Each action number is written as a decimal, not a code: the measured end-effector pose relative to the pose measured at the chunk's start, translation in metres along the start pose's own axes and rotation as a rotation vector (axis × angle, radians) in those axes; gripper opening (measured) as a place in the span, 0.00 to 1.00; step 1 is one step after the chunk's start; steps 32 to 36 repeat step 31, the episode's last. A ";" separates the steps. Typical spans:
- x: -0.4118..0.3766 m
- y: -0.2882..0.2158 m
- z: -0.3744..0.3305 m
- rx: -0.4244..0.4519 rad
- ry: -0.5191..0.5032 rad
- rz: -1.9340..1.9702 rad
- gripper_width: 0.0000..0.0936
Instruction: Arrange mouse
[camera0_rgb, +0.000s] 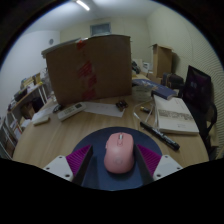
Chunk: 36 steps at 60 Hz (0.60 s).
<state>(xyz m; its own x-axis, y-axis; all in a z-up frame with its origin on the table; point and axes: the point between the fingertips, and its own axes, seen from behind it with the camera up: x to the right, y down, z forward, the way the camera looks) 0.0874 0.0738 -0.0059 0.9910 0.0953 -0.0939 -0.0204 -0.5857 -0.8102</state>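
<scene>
A pink mouse (119, 153) lies on a dark blue round mouse pad (96, 140) on the wooden table (60, 135). My gripper (118, 160) is open. The mouse stands between the two fingers, with a gap on each side between it and the magenta finger pads (84, 162). The mouse points away from me, its wheel at the far end. The near end of the mouse is hidden below the fingers.
A large cardboard box (88, 68) stands at the back of the table, with a white keyboard (75, 110) in front of it. A black pen (158, 133) and an open notebook (176, 115) lie to the right. A dark screen (197, 90) stands at the far right.
</scene>
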 end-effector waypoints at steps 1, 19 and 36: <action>-0.001 -0.001 -0.003 0.004 -0.005 0.010 0.93; -0.007 0.027 -0.124 0.096 -0.036 -0.069 0.89; 0.016 0.073 -0.196 0.144 -0.087 -0.037 0.91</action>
